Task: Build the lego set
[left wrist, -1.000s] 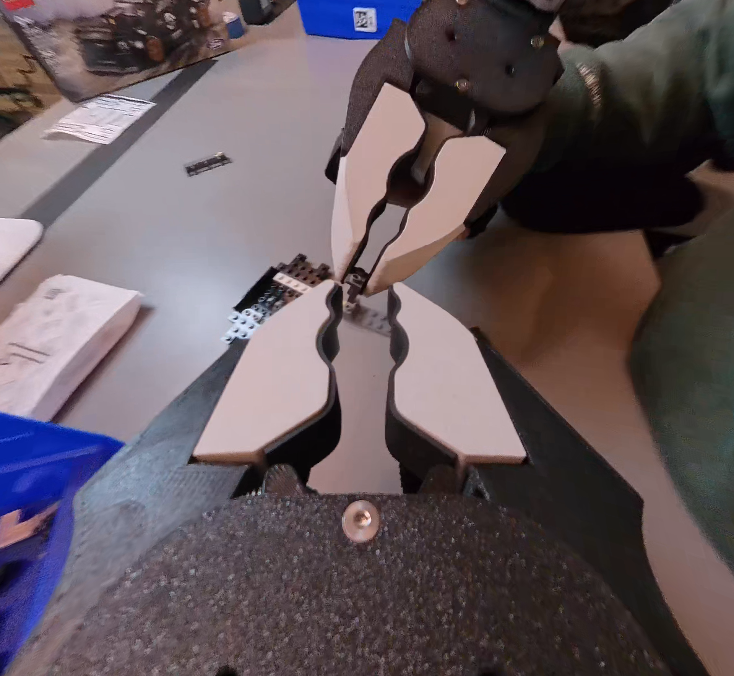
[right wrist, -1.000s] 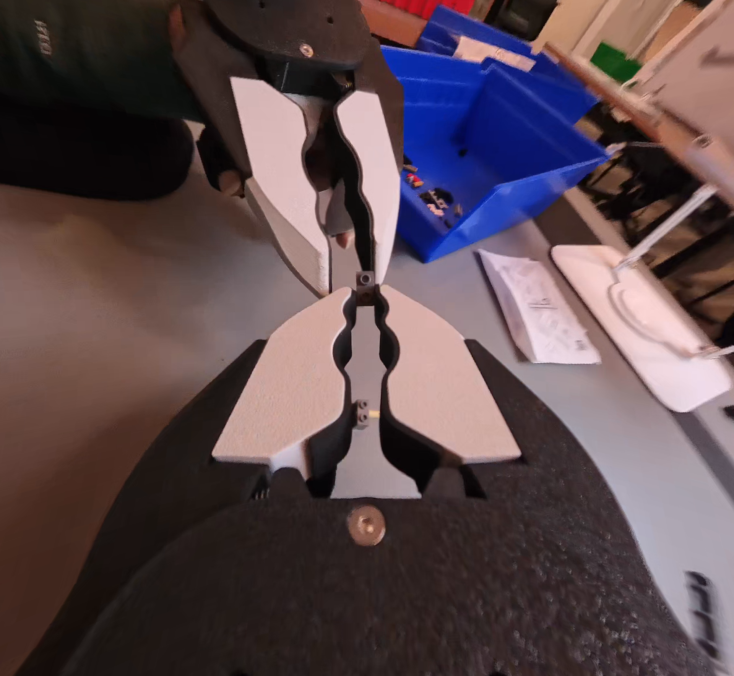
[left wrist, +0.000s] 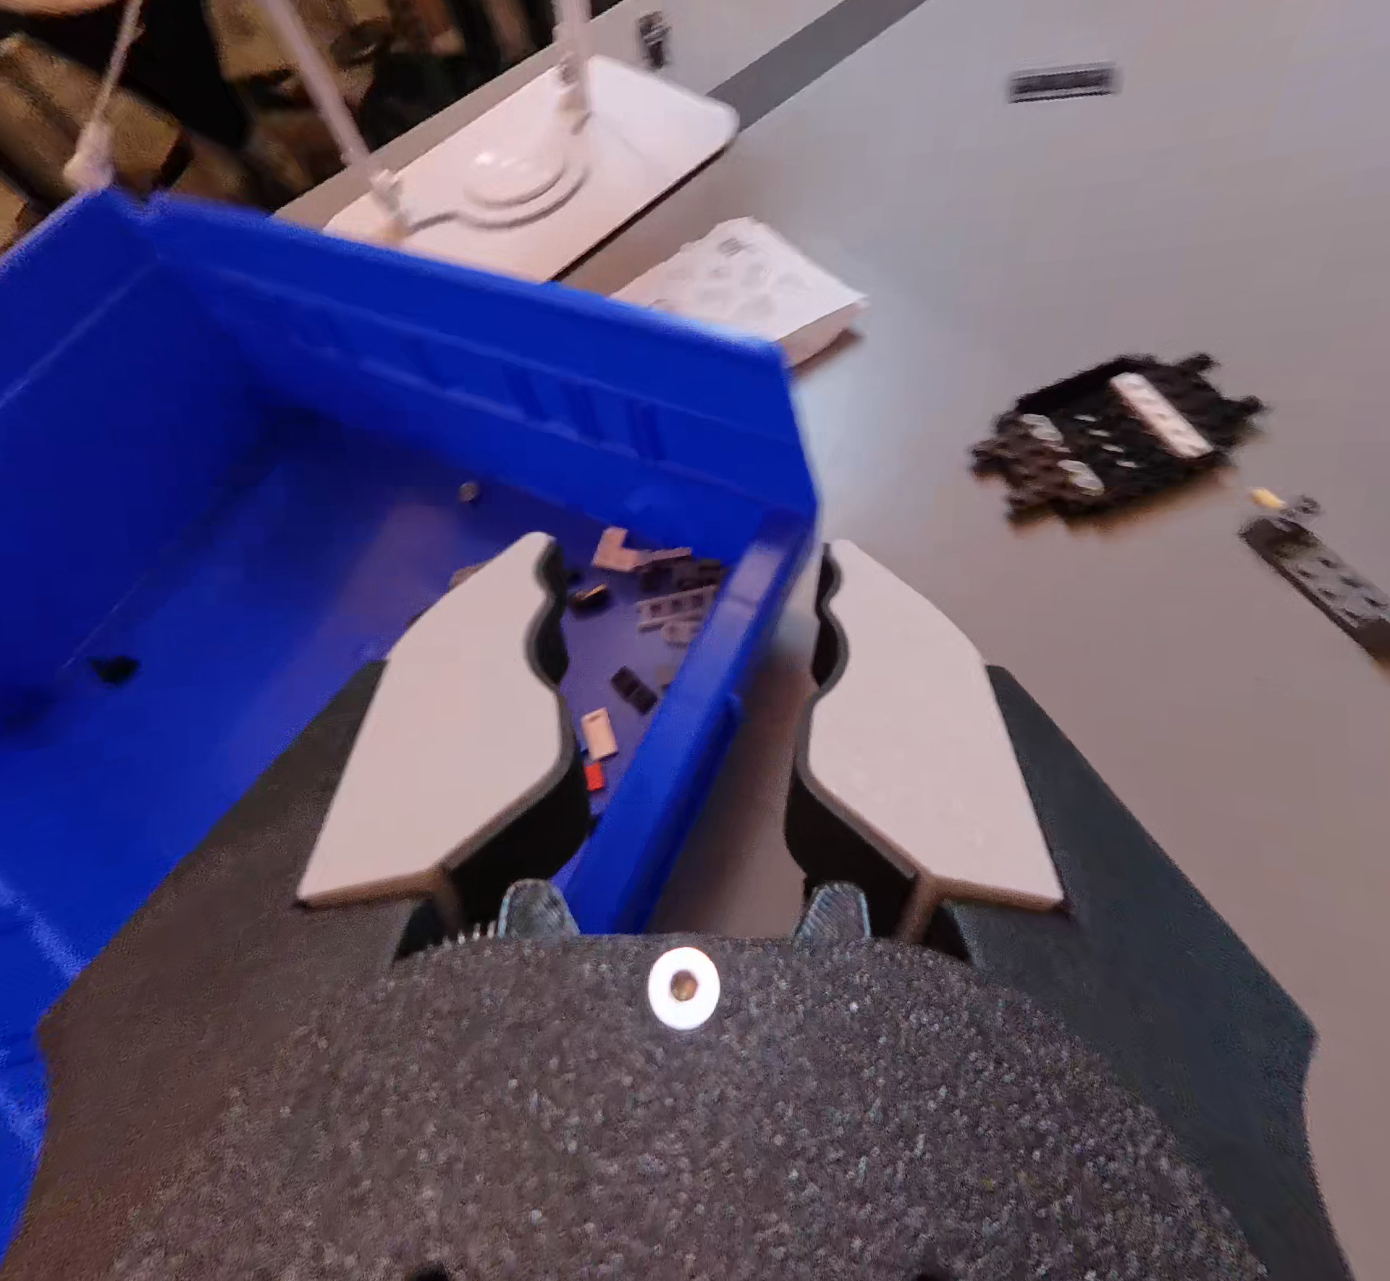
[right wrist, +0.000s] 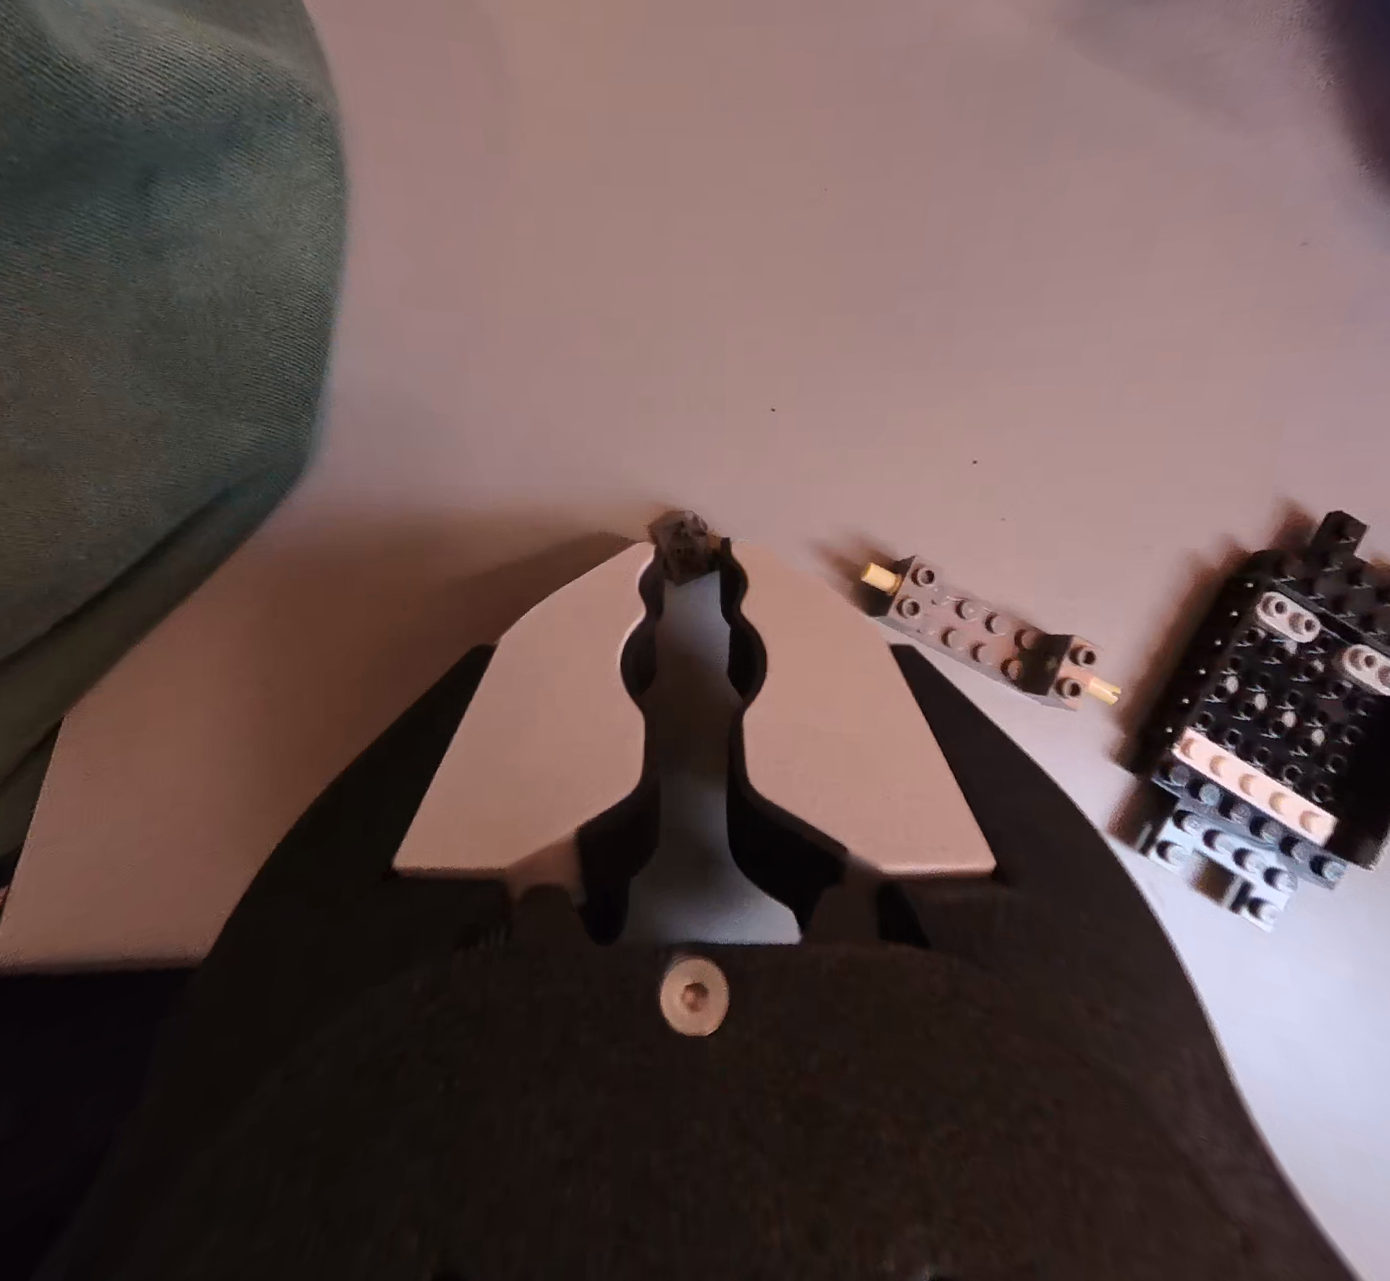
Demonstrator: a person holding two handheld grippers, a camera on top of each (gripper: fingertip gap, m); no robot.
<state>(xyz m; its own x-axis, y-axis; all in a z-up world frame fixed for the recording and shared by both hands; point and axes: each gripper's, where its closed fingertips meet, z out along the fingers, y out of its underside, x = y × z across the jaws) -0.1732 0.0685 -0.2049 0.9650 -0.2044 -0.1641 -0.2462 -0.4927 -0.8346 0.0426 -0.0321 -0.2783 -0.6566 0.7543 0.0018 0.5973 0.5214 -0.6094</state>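
Left wrist view: the left claw (left wrist: 681,553) gapes wide and empty astride the corner wall of a blue bin (left wrist: 421,372) at left of frame, small loose bricks (left wrist: 662,605) inside it. In the right wrist view the right claw (right wrist: 688,553) pinches a tiny dark brick (right wrist: 681,544) at centre. A grey studded piece (right wrist: 978,632) and a black brick assembly (right wrist: 1294,703) lie on the counter (right wrist: 752,229) at right.

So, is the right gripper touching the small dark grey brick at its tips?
Touching. The right wrist view shows the right gripper pinching the small dark grey brick.
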